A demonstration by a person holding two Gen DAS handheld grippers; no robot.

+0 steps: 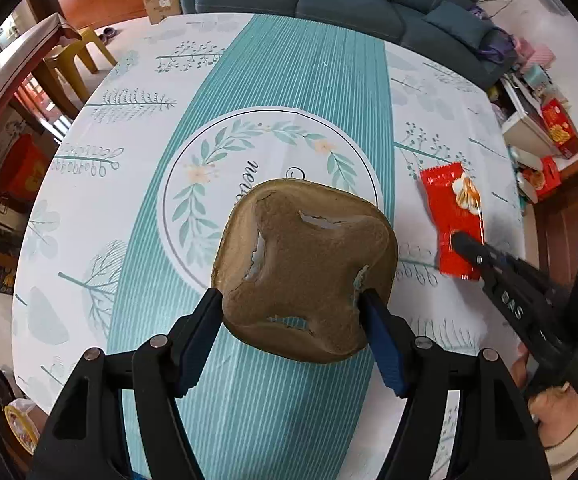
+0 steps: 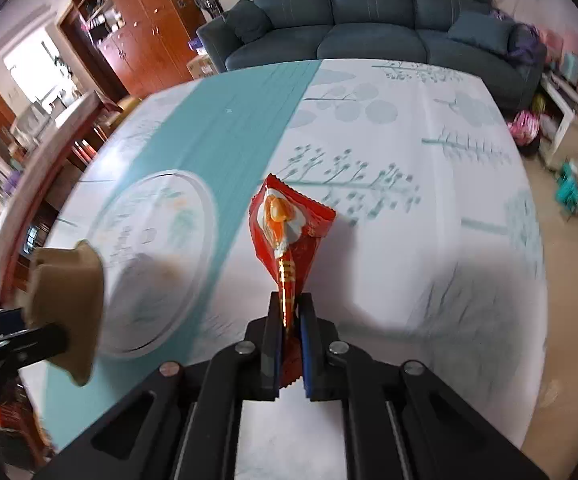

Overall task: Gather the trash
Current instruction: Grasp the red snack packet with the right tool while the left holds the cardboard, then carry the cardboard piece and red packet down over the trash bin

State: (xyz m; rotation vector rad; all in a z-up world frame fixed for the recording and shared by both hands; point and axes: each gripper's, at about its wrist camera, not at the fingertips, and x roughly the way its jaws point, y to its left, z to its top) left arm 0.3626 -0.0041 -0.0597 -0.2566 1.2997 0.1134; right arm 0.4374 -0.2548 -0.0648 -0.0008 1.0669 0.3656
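While a brown moulded-pulp cup tray point(image 1: 305, 272) is clamped between the left gripper's point(image 1: 293, 320) blue pads above the leaf-printed teal tablecloth point(image 1: 249, 80), a red foil snack wrapper point(image 2: 289, 232) is pinched, crumpled, in the right gripper's point(image 2: 290, 312) closed jaws over the cloth.

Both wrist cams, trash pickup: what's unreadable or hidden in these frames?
- Brown moulded-pulp tray, left wrist view: only one face shows; its other face is hidden.
- Red foil snack wrapper, right wrist view: lower end hidden between the right gripper pads; print too small to read.
- Patterned tablecloth, right wrist view: motion-blurred.
- No trash bin shows in either view.
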